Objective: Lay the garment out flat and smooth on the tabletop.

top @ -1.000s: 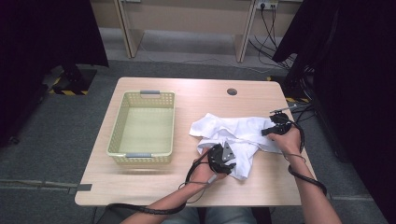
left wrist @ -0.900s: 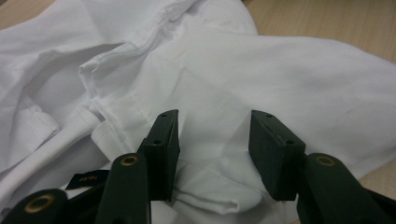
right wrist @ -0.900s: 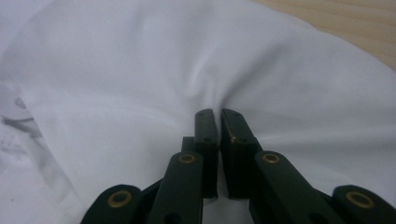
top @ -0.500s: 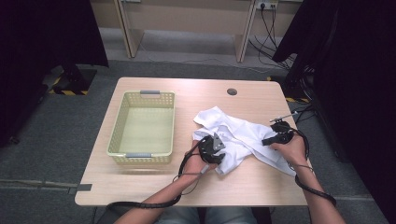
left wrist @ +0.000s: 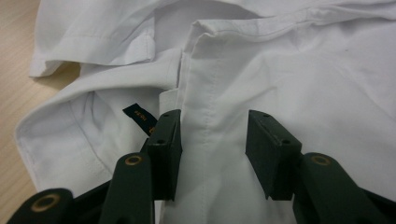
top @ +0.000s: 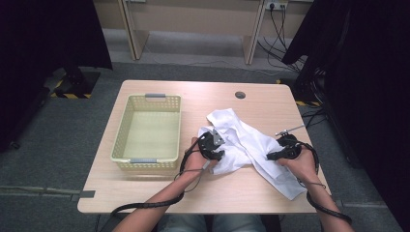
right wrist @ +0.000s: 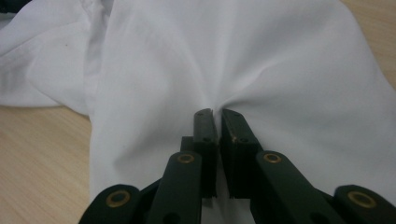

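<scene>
Two grippers work a white shirt (top: pixel 241 140) spread right of the basket (top: pixel 147 128) on the table (top: pixel 193 191). Right gripper (right wrist: pixel 215 116) pinches a fold, seemingly to pull it flat; left gripper (left wrist: pixel 212 140) rests part-spread astride the shirt's seam, clamping nothing.

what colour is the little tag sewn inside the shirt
Black, with small gold lettering. The tag shows best in the left gripper view, against the white shirt.

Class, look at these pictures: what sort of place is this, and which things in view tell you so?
Probably a lab or workroom set up for recording, not a home. A bare wooden table stands on grey carpet, black curtains hang at both sides, and cables run to a wall socket. A person works a white shirt with hand-held grippers.
</scene>
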`<state>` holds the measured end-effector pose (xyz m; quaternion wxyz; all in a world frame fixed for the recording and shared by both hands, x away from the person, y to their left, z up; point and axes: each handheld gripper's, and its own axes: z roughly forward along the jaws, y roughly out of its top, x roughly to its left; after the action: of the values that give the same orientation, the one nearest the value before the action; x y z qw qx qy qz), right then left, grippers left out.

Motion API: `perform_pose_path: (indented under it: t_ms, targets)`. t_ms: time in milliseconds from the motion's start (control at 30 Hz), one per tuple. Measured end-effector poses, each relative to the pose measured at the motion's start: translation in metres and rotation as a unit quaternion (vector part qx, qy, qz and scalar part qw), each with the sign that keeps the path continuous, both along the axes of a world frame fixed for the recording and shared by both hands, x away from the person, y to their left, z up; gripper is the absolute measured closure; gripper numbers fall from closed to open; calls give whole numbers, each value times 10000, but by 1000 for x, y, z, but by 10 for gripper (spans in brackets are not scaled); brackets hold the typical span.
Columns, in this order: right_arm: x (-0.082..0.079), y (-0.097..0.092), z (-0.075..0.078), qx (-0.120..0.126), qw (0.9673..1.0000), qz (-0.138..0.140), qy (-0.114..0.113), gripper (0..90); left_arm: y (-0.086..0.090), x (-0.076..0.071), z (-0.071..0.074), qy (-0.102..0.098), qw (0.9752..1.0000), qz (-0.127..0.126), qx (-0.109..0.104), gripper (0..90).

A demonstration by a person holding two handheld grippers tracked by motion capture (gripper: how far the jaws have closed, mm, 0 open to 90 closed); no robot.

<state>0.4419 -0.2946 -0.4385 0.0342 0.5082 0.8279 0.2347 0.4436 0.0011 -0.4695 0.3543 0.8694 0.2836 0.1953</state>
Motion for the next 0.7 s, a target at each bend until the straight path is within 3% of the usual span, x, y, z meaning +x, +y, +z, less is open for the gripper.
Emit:
perform_pose_path:
  t_ms: [700]
  targets:
    - [-25, 17, -3, 85, 9993, 353, 15, 831, 4, 13, 1, -41, 9998, 203, 81, 539]
